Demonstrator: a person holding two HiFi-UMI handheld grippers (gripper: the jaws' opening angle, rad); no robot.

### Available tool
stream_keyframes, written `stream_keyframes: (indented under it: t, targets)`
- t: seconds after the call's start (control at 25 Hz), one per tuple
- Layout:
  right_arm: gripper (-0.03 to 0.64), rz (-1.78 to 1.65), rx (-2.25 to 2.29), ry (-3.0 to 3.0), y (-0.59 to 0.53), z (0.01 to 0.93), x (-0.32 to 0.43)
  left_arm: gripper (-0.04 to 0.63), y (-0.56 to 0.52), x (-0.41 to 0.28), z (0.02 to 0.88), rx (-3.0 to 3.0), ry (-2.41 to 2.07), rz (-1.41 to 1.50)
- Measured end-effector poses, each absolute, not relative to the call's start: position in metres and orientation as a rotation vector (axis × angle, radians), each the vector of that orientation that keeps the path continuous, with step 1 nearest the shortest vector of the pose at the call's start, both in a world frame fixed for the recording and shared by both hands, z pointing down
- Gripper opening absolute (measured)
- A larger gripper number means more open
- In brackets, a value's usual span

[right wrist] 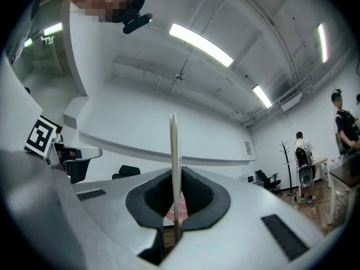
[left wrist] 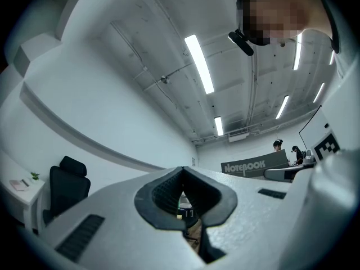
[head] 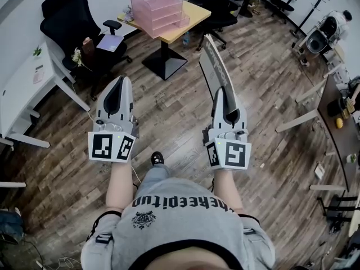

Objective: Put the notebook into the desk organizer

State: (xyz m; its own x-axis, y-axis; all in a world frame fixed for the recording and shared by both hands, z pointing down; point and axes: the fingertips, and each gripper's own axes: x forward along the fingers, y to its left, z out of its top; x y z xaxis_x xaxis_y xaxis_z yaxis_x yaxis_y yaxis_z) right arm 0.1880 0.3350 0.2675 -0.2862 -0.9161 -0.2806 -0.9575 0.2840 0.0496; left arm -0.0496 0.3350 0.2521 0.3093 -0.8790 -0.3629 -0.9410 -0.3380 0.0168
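My right gripper is shut on a thin grey notebook, which sticks out forward and up from the jaws. In the right gripper view the notebook shows edge-on, clamped between the dark pads of the right gripper. My left gripper is held beside it at the same height, shut with nothing between its jaws. The left gripper view shows that gripper pointing upward, with the notebook's printed cover off to the right. The pink desk organizer stands on a yellow table ahead, well beyond both grippers.
Black office chairs stand at the left near a white desk. More chairs are behind the yellow table. A coat rack and a dark table are at the right. The floor is wood planks.
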Motion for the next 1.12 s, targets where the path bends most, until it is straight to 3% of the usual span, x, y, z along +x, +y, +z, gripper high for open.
stream_keyframes:
  t: [0.56,1.12]
  targets:
    - [0.009,0.293,-1.758,2.31,0.204,0.261,0.135,0.003,0.198,-0.101,0.24,-2.39,1.621,0.471]
    - [0.009,0.273,-1.816,2.295,0.149,0.276,0.099,0.003,0.134,-0.139,0.256,-2.428,1.591,0.481]
